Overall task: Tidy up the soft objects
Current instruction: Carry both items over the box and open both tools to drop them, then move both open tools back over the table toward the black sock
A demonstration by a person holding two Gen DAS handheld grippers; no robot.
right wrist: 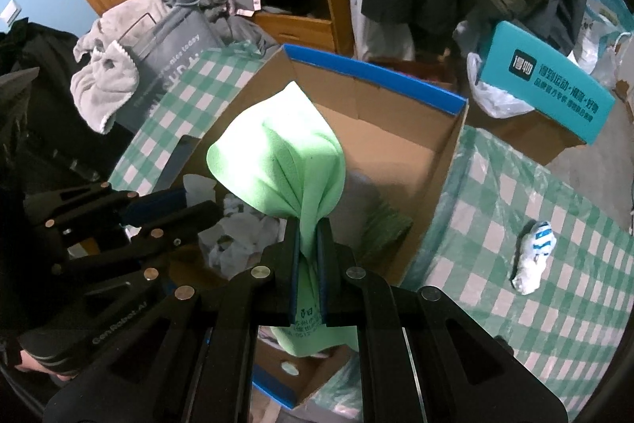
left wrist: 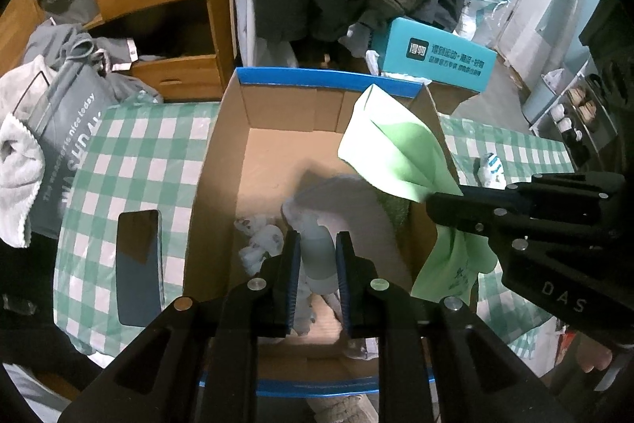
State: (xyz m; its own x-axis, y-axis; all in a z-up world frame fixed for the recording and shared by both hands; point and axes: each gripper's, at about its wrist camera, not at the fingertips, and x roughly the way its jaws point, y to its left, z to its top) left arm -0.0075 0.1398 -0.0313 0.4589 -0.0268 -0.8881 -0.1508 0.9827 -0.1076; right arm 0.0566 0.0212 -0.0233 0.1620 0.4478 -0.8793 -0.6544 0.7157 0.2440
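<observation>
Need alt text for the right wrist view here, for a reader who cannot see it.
The right gripper is shut on a bunched green cloth, held over an open cardboard box on a green checked tablecloth. A white and blue sock lies to the right.

Both wrist cameras look steeply down, close over the cardboard box (left wrist: pixel 222 161) (right wrist: pixel 436 161); left from its near end, right from its right side.

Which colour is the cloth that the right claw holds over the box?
Light green cloth, clearest in the right wrist view.

Matt cardboard box (left wrist: pixel 222 161), soft green cloth (right wrist: pixel 277 165), glossy checked tablecloth (right wrist: pixel 515 224)
</observation>
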